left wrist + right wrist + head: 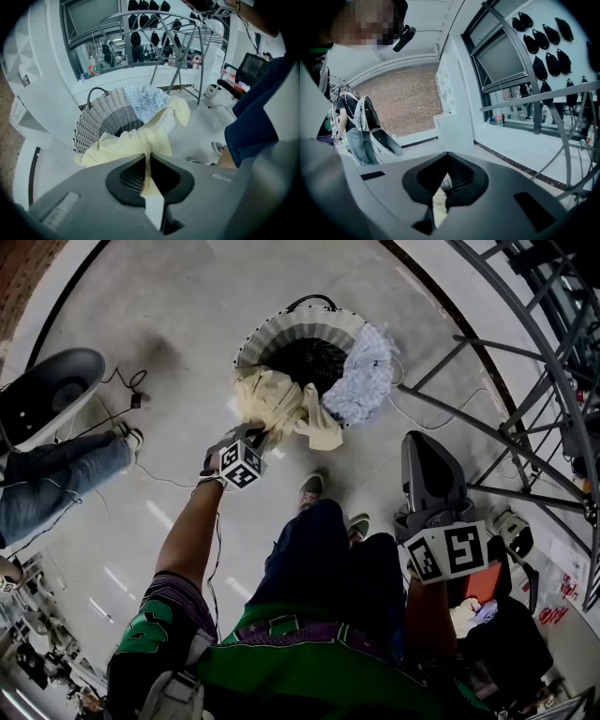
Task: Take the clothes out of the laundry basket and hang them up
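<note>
A woven laundry basket (302,332) stands on the floor ahead of me. A pale yellow garment (279,407) hangs over its near rim, and a light blue-white garment (367,373) lies over its right rim. My left gripper (253,437) reaches down to the yellow garment. In the left gripper view the jaws (147,157) are shut on a fold of the yellow garment (126,143), which trails back to the basket (103,119). My right gripper (446,180) is shut with nothing in it and held up at my right side; its marker cube (448,552) shows in the head view.
A metal drying rack (530,381) stands at the right, also visible as the rack (187,42) beyond the basket. A grey office chair (429,474) is near my right leg. Another person in jeans (56,474) stands at the left, with cables (131,390) on the floor.
</note>
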`<act>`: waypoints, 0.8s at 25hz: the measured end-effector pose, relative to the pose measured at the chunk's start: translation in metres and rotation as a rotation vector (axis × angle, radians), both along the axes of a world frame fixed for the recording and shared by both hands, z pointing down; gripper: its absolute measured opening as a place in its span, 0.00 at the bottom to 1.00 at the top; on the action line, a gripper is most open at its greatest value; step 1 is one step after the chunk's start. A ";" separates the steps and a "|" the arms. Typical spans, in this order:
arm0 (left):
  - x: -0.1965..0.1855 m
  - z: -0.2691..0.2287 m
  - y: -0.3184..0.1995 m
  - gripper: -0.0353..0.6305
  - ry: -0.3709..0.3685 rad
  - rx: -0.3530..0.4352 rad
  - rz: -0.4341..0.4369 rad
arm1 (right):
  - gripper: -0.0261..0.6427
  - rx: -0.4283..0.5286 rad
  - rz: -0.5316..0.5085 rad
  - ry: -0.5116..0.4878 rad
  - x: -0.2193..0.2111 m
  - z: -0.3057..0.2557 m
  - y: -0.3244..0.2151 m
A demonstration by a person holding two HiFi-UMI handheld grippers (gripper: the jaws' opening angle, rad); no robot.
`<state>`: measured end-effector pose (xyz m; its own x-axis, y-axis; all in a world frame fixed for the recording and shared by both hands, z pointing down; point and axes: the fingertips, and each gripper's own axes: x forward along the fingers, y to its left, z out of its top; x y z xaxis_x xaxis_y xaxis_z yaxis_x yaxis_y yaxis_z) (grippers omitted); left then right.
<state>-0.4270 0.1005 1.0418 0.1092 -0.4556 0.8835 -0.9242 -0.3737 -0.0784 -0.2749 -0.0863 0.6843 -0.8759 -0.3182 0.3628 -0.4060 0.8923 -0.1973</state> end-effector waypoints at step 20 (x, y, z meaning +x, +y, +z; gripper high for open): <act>-0.012 -0.199 -0.028 0.10 0.036 0.147 -0.057 | 0.04 0.065 0.061 -0.029 0.028 -0.166 0.003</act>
<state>-0.4392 0.0724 0.8427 0.1098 -0.5860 0.8028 -0.9469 -0.3073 -0.0948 -0.2464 -0.0837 0.5185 -0.8642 -0.3930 0.3142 -0.4546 0.8775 -0.1528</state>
